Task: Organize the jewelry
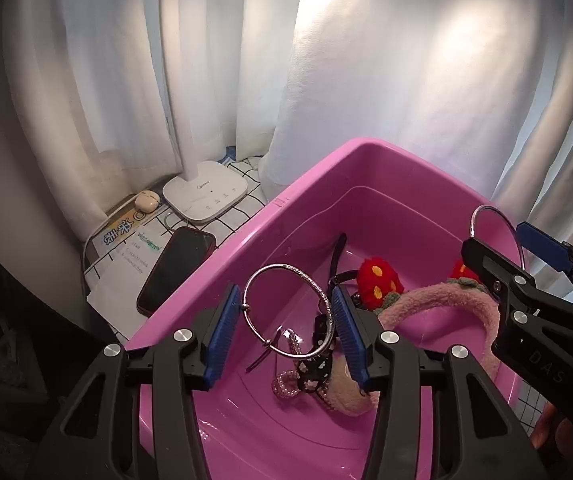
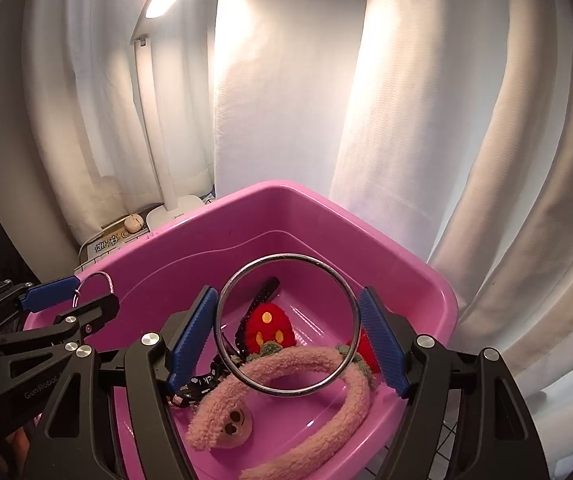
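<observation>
Two grippers over a pink tub (image 2: 426,280), each pinching a silver bangle.

Left gripper (image 1: 286,320) clamping a textured bangle (image 1: 290,312) between blue pads; right gripper (image 2: 286,336) clamping a plain, larger bangle (image 2: 286,324), both held above tub holding pink plush headband (image 2: 326,364) with red strawberries. "GenRobot" partly legible on left gripper, "DAS" on right. At far left, white desk lamp (image 1: 206,196) marked "Midea", black phone (image 1: 174,268), printed papers (image 1: 126,248).
</observation>
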### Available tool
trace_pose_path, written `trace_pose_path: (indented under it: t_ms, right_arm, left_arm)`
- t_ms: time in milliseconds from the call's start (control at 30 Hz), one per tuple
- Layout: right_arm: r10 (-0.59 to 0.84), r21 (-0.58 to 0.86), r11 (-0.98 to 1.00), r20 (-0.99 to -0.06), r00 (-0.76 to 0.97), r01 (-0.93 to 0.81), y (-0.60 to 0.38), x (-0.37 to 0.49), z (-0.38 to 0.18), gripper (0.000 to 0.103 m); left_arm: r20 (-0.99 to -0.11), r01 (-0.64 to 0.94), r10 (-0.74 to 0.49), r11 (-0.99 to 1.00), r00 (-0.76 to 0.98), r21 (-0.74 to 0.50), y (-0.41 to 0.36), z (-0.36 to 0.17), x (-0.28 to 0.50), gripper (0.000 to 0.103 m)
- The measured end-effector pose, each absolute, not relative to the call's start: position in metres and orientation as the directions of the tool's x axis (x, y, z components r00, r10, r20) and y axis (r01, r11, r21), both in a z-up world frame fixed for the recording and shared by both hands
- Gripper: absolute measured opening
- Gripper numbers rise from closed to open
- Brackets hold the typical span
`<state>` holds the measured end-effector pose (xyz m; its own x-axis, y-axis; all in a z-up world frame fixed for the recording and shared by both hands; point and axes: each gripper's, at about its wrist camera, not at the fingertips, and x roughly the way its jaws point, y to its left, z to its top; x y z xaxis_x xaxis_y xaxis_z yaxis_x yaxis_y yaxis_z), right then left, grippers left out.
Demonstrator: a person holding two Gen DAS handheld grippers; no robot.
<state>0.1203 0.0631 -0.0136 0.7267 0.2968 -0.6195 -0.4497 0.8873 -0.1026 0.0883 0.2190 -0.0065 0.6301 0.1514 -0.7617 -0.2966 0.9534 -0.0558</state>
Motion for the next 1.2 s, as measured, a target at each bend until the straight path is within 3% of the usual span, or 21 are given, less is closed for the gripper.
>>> trace_pose_path:
  t_ms: [100,333,600,1200]
  right_arm:
    - [0.264,-0.125,0.893,-0.633,0.728,-0.432,0.067,0.124,-0.018,0.07]
    - [0.225,-0.139,0.91,-0.626,0.747,-0.39,0.067,0.123,-0.011,0.071]
    - [0.198,-0.139,0.923,-0.63,0.751,-0.36,0.062,0.112,-0.007,0.071]
    - [0.176,-0.079,0.95,-0.664,0.727,-0.301,0.036,0.078,-0.001,0.071]
  left_arm:
    - [-0.781,-0.295,0.154,0.955,0.606,-0.04,0.221,-0.011,0.093,0.051]
    - [-0.787,-0.291,0.147,0.956,0.599,-0.042,0.228,-0.011,0.093,0.078]
    - [-0.796,-0.311,0.155,0.949,0.585,-0.043,0.23,-0.009,0.087,0.094]
    - [-0.844,-0.337,0.152,0.941,0.514,-0.036,0.21,-0.002,0.064,0.097]
